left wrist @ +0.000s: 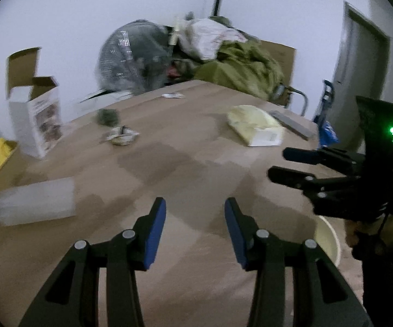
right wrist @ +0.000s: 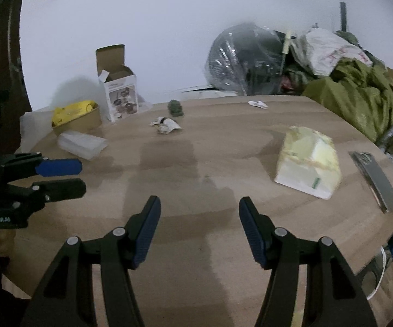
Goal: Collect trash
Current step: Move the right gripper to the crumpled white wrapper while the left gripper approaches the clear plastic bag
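Both grippers empty, trash scattered across the table (right wrist: 210, 259)

The crumpled wrapper (right wrist: 166, 124) sits mid-table, well away from both grippers; it looks light, so a sloppy pinch could just skid it. Left gripper (left wrist: 195, 226) and right gripper (right wrist: 199, 227) hover low over the near edge side by side, jaws spread, holding nothing. Yellowish pouch (right wrist: 309, 164) lies right.

Yellowish packet (right wrist: 308, 163), perhaps cream; blue-padded tongs (right wrist: 199, 223)
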### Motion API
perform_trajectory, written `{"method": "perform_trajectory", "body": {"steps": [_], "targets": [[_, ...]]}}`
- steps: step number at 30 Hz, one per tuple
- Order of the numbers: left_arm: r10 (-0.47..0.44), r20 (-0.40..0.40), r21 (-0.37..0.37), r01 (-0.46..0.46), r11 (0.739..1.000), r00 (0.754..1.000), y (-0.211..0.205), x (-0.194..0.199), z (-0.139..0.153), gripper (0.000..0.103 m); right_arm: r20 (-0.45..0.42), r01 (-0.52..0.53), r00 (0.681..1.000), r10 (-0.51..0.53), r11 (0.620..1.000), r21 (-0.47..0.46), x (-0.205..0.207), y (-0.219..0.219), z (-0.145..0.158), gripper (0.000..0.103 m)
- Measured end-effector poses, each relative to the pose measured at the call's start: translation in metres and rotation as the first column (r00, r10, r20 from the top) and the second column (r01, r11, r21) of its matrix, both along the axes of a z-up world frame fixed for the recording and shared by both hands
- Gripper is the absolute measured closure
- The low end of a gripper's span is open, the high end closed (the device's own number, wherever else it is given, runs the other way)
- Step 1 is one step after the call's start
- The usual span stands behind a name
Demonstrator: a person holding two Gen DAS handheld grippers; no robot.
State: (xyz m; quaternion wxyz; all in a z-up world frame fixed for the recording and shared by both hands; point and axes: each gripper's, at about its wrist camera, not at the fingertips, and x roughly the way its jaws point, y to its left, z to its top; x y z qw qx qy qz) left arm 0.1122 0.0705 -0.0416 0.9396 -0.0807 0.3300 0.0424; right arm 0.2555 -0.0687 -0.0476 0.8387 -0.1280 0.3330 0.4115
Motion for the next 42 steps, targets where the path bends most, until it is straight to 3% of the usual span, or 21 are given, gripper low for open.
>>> {"method": "perform_trajectory", "body": {"steps": [8,14,19,27,37,42], "targets": [[0.122,-0.047,-0.002,-0.123,0.992,0.991,0.054,-0.011,-0.012,0.057,0.006,-0.090,0.996,0.090,0.996,-0.020,0.015,0.051,-0.001,0.045],[0.181,-0.088,0.034,-0.178,0.983,0.980,0.094,-0.014,-0.014,0.057,-0.004,-0.147,0.989,0.147,0.988,-0.044,0.032,0.091,-0.002,0.045],[0.225,-0.096,0.019,-0.224,0.974,0.970,0.130,-0.015,-0.011,0.056,-0.021,-0.188,0.982,0.187,0.981,-0.052,0.049,0.128,-0.004,0.045],[0.353,-0.089,-0.058,-0.358,0.932,0.931,0.182,-0.029,-0.021,0.056,-0.037,-0.249,0.968,0.247,0.964,-0.090,0.075,0.193,-0.013,0.045],[0.441,-0.087,-0.100,-0.448,0.889,0.894,0.214,-0.047,-0.025,0.054,-0.038,-0.287,0.958,0.286,0.934,-0.214,0.113,0.270,-0.042,0.045],[0.487,-0.096,-0.096,-0.495,0.863,0.868,0.223,-0.053,-0.030,0.052,-0.055,-0.298,0.954,0.294,0.920,-0.254,0.123,0.285,-0.058,0.045]]}}
